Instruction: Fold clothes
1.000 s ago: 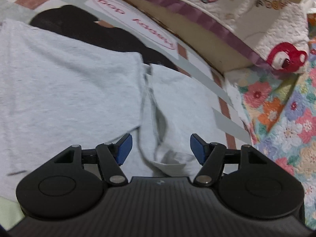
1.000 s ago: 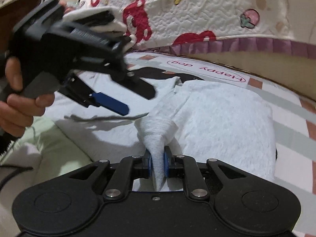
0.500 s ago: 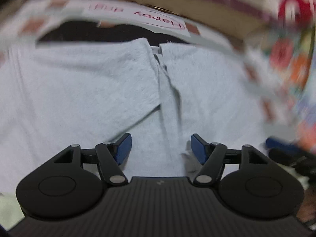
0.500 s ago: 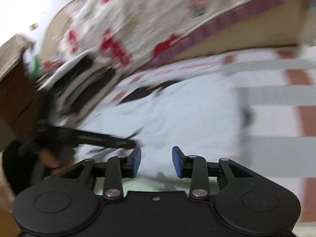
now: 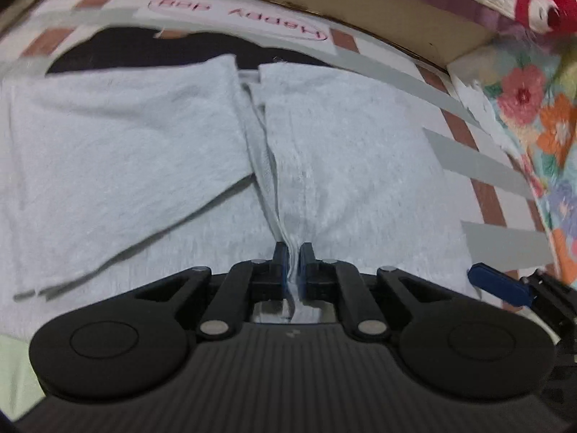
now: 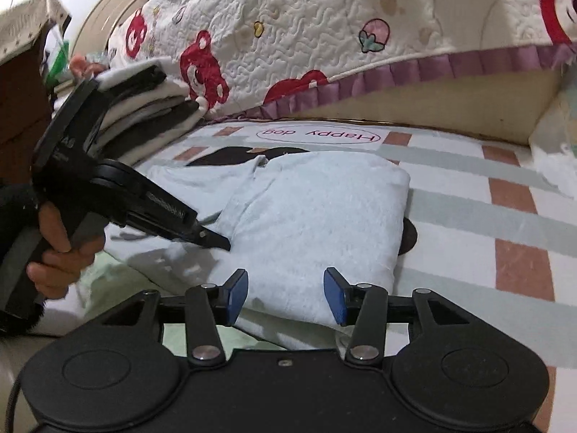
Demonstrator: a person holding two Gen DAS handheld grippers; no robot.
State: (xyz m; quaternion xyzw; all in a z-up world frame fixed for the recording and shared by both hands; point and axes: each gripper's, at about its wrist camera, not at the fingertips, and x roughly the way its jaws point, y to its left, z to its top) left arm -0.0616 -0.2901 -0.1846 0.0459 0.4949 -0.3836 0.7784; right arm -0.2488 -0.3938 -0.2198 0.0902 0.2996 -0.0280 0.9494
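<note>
Left gripper point(image 5: 294, 263): jaws closed on a bunched ridge of the grey garment point(image 5: 346, 166), at the near end of its centre line.
Right gripper point(image 6: 285, 294): jaws wide apart with nothing between them, hovering just over the garment's near right edge.
Person's hand point(image 6: 59, 249): wrapped round the left gripper's handle, at the left of the right wrist view.
Grey garment: lies on the striped sheet point(image 6: 468, 198); both side panels are turned in and meet along the middle, so the side folds look done.
Left to do: by my judgement a lengthwise fold, bringing the near end towards the far end or the reverse; the lower left flap also sits slightly askew.
Folded stack point(image 6: 151, 108): other clothes already folded, piled well beyond, against the bear quilt point(image 6: 306, 29).
</note>
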